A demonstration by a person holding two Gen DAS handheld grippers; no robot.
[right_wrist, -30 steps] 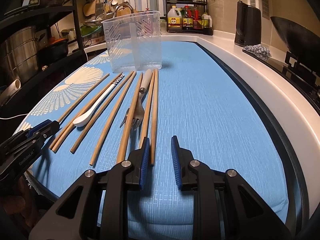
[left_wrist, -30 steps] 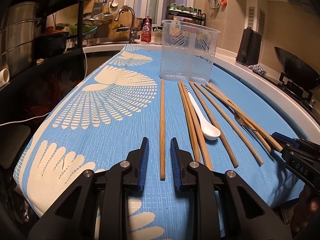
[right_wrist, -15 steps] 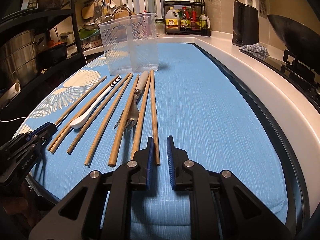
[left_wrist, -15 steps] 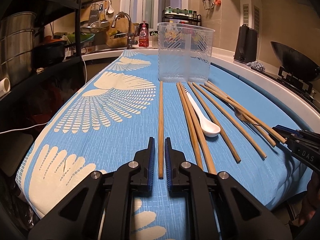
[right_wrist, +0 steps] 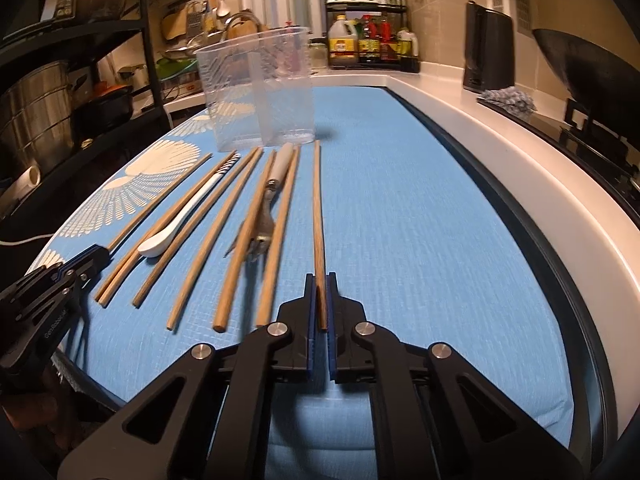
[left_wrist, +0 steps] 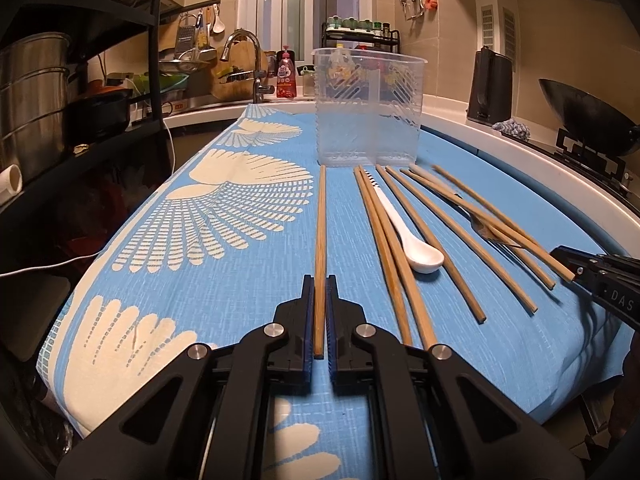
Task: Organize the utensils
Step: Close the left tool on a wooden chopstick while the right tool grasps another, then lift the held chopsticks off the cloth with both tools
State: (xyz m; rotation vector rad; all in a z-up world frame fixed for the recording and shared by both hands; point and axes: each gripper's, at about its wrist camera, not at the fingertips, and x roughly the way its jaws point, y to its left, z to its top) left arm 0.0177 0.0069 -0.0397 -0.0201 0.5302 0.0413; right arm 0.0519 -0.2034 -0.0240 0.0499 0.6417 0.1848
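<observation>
Several wooden chopsticks, a white spoon point(left_wrist: 416, 246) and a fork point(right_wrist: 264, 228) lie on the blue cloth in front of a clear divided holder point(left_wrist: 366, 108). My left gripper point(left_wrist: 320, 280) is shut on the near end of the leftmost chopstick point(left_wrist: 321, 232). My right gripper point(right_wrist: 320, 278) is shut on the near end of the rightmost chopstick point(right_wrist: 317, 208), which is angled away from the others. The holder point(right_wrist: 260, 92), the spoon point(right_wrist: 176, 224) and the left gripper point(right_wrist: 86, 260) also show in the right wrist view. The right gripper point(left_wrist: 568, 262) shows at the right in the left wrist view.
A black shelf with pots point(left_wrist: 48, 92) stands to the left. A sink and tap point(left_wrist: 248, 64) are behind the holder. A white counter edge point(right_wrist: 520, 152), a kettle point(right_wrist: 488, 60), a wok point(left_wrist: 588, 116) and a bottle rack point(right_wrist: 368, 40) are to the right.
Both grippers moved forward and closed, each onto the near end of a chopstick. The right chopstick has shifted apart from the fork and its neighbours.
</observation>
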